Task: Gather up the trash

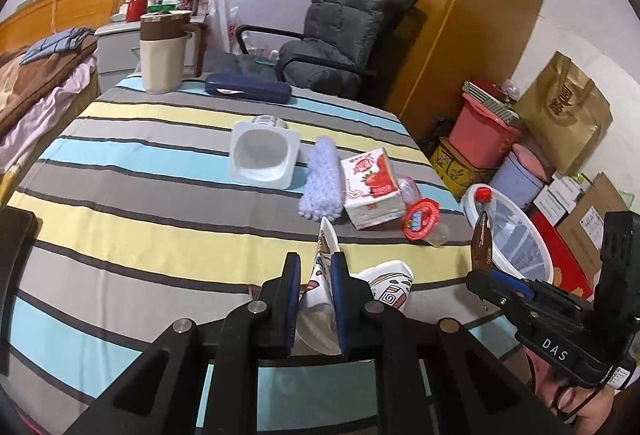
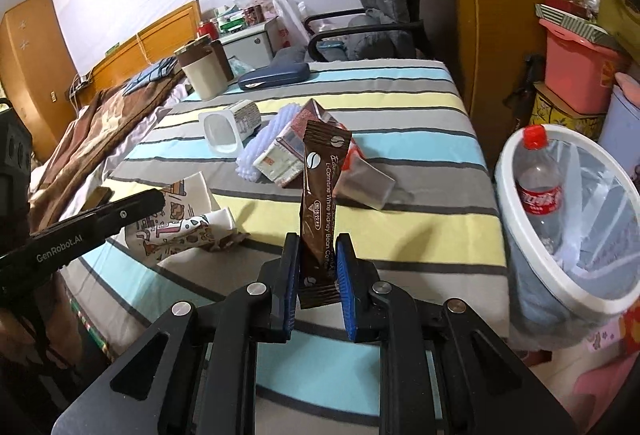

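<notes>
My left gripper [image 1: 316, 267] is shut on a crumpled printed paper cup [image 1: 322, 275] at the near edge of the striped table [image 1: 140, 195]; the cup also shows in the right wrist view [image 2: 180, 223]. My right gripper [image 2: 318, 255] is shut on a brown coffee sachet [image 2: 320, 195], held upright above the table's near right side; the sachet shows in the left wrist view [image 1: 482, 239]. A white trash bin [image 2: 600, 299] with a clear liner and a cola bottle [image 2: 540, 191] stands beside the table on the right.
On the table lie a white plastic tub [image 1: 262, 155], a lilac knitted piece [image 1: 324, 179], a strawberry carton [image 1: 372, 187], a red-lidded clear cup [image 1: 422, 221], a blue case [image 1: 248, 87] and a beige jug [image 1: 162, 51]. A grey chair [image 1: 340, 35] stands behind. Boxes and bags crowd the floor at right.
</notes>
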`<state>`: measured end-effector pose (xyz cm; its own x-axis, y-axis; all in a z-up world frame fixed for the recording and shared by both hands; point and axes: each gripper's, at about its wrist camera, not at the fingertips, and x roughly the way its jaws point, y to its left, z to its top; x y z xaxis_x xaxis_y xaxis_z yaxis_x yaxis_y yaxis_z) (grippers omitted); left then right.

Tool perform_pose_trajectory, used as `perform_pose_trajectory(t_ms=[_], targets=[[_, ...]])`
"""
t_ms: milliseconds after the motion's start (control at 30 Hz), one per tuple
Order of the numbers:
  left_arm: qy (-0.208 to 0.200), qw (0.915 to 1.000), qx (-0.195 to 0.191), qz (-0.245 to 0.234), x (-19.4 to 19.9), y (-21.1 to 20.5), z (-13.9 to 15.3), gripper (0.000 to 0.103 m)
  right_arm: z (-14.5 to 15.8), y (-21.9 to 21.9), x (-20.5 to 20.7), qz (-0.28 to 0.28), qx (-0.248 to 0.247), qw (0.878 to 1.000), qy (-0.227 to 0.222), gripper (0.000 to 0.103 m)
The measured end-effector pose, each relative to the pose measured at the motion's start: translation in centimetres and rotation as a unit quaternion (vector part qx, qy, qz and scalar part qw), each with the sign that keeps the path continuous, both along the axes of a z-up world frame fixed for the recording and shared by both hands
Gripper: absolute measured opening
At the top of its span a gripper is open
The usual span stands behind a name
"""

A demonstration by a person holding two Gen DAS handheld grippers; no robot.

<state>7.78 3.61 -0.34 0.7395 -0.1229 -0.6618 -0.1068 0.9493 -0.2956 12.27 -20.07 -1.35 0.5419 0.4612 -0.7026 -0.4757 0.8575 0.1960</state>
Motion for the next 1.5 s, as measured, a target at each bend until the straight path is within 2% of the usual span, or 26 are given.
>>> perform_pose_trajectory(t_ms=[467, 733, 1067, 1300, 1500], targets=[[-0.011, 0.9990, 0.008, -0.044, 1.3, -3.1, 1.4, 0.015, 0.6, -2.4, -0.2, -0.033, 0.008, 0.999, -0.015, 0.021], [-0.026, 0.9941, 0.013, -0.104, 4.5, -8.0, 2.8, 0.015, 1.1, -6.0, 0.2, -0.082, 0.007, 0.996, -0.028, 0.021], [-0.036, 0.9849, 0.012, -0.169, 9.1, -14.9, 3.7, 0.015, 1.1, -11.9, 1.3, -0.159, -0.003, 0.987, -0.034, 0.021], [-0.031, 0.9786, 0.013, -0.203, 12.1, -19.1, 3.5, 0.015, 0.4, -14.3, 2.0, -0.192, -0.009, 0.981, -0.022, 0.021], [-0.017, 0.9752, 0.013, -0.220, 13.9, -21.5, 2.2, 0.015, -0.4, -15.3, 2.6, -0.206, -0.012, 0.979, -0.009, 0.021]])
